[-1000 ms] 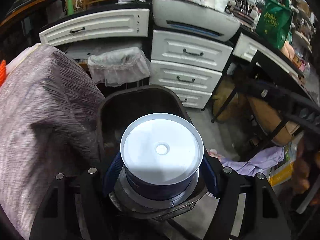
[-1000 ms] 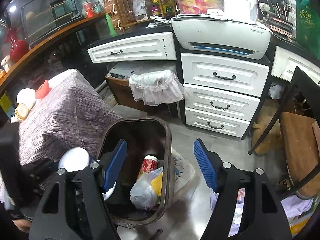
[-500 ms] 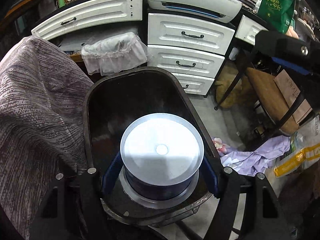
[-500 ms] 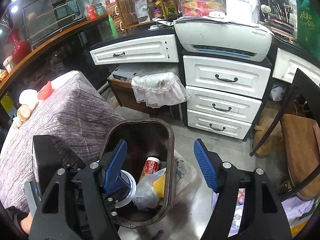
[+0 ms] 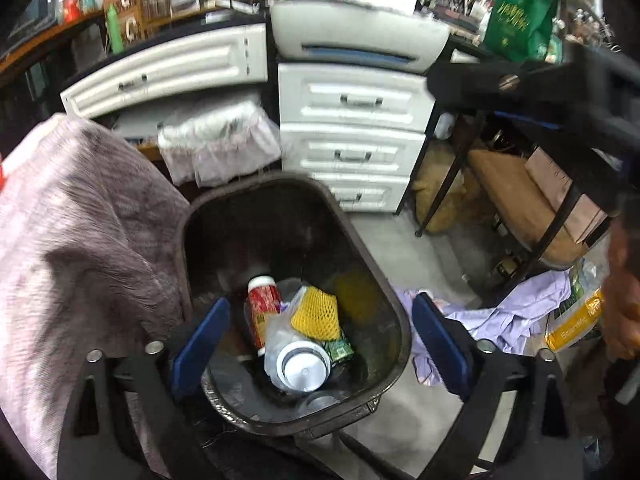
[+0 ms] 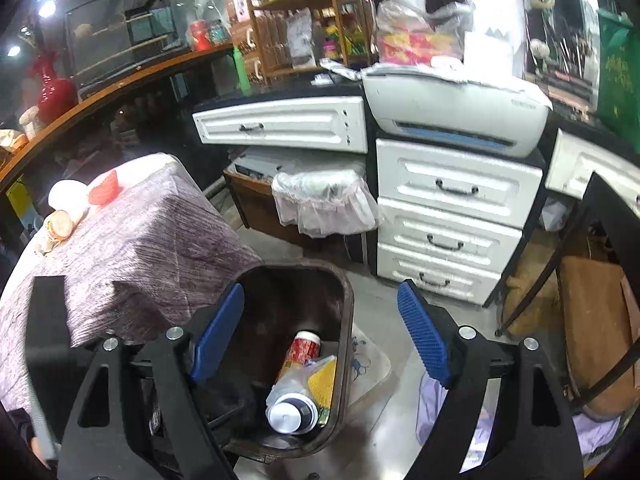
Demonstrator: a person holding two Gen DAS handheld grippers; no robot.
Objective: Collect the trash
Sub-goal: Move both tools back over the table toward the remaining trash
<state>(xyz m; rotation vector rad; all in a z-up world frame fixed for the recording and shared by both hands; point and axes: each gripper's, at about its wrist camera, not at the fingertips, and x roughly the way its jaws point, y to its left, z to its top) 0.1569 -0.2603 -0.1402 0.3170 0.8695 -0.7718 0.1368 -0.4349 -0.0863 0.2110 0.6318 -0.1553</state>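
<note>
Entry, left to right. My left gripper (image 5: 320, 342): jaws opening wide, nothing between them; the disc spindle case (image 5: 302, 366) it held a moment ago now lies in the dark trash bin (image 5: 400, 332) among bottle and bags, so that item counts as collected. My right gripper (image 6: 320, 338): opening, empty, above the bin.

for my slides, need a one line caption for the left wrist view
Left gripper opening above the bin, the disc tub lying inside on the trash.
</note>
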